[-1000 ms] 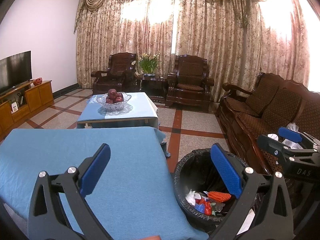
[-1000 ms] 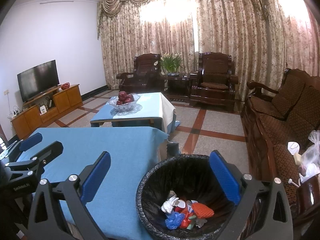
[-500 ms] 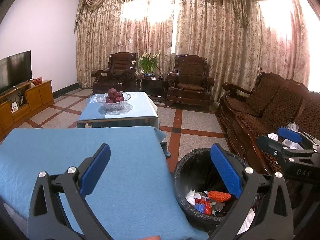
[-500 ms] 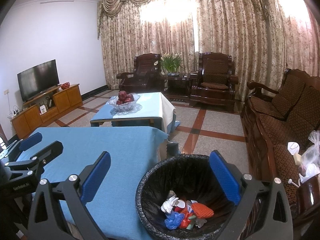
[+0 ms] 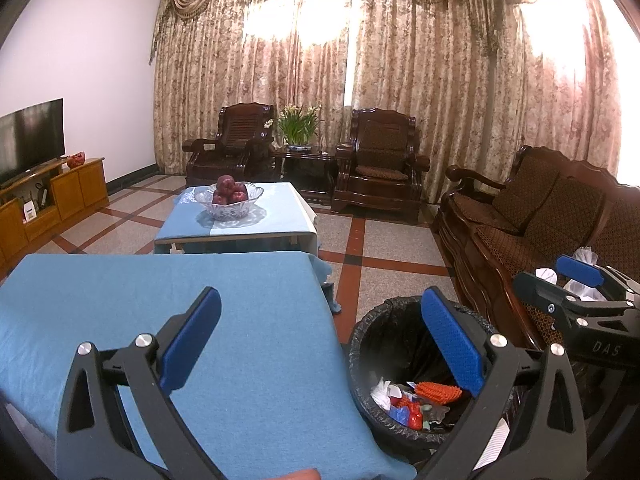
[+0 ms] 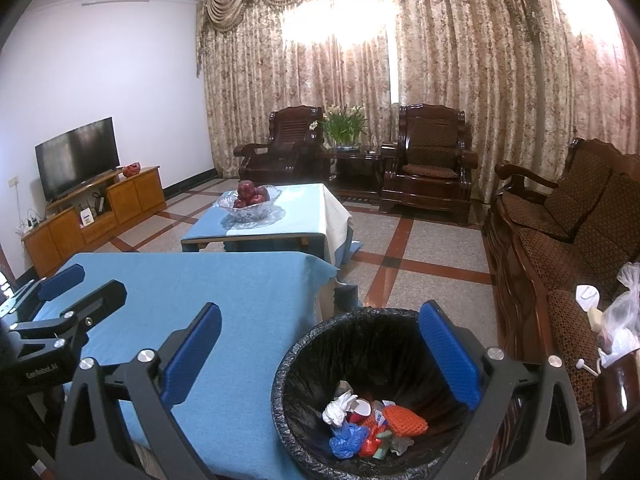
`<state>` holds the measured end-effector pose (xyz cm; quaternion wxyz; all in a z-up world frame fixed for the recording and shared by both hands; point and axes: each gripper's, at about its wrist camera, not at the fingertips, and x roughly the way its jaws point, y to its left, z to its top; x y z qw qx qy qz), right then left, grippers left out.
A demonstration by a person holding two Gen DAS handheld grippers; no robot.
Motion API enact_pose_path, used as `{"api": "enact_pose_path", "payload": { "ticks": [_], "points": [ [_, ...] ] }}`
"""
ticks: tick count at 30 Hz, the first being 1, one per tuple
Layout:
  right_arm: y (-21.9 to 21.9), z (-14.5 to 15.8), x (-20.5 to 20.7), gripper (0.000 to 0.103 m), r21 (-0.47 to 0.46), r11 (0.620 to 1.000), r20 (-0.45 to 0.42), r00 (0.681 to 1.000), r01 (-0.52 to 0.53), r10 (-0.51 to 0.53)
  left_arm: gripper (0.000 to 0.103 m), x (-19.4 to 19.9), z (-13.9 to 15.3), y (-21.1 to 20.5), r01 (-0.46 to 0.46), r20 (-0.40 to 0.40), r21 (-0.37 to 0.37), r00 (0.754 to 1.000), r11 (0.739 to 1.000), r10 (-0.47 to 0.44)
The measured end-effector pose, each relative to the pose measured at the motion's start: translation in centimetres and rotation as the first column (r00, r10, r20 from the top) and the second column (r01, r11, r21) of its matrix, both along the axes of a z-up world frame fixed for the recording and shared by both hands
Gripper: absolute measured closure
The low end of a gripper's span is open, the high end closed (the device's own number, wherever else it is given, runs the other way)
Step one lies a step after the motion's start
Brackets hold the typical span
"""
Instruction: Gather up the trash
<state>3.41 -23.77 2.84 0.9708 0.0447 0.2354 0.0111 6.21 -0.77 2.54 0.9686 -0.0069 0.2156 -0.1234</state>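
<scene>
A black-lined trash bin (image 6: 304, 364) stands on the floor right of the blue-clothed table (image 6: 224, 284); it also shows in the left wrist view (image 5: 368, 340). Inside lies mixed trash (image 6: 368, 424): white tissue, orange netting, blue and red wrappers. My right gripper (image 6: 320, 352) is open and empty, held above the bin's near rim. My left gripper (image 5: 320, 340) is open and empty above the table's right edge. Each gripper shows in the other's view, the right one (image 5: 576, 288) and the left one (image 6: 64, 292).
A coffee table with a glass bowl of apples (image 6: 248, 200) stands beyond. A wooden sofa (image 6: 560, 240) runs along the right, with plastic bags (image 6: 620, 312) on it. Armchairs, a plant and a TV cabinet (image 6: 92, 208) line the far walls.
</scene>
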Motion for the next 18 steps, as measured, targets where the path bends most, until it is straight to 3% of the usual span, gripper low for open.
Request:
{"api": "enact_pose_path", "payload": {
  "ticks": [18],
  "points": [
    [0.28, -0.06, -0.01, 0.006, -0.001, 1.0, 0.0, 1.0, -0.001, 0.001, 0.006, -0.05, 0.05, 0.1, 0.001, 0.001, 0.001, 1.0, 1.0, -0.001]
  ]
}}
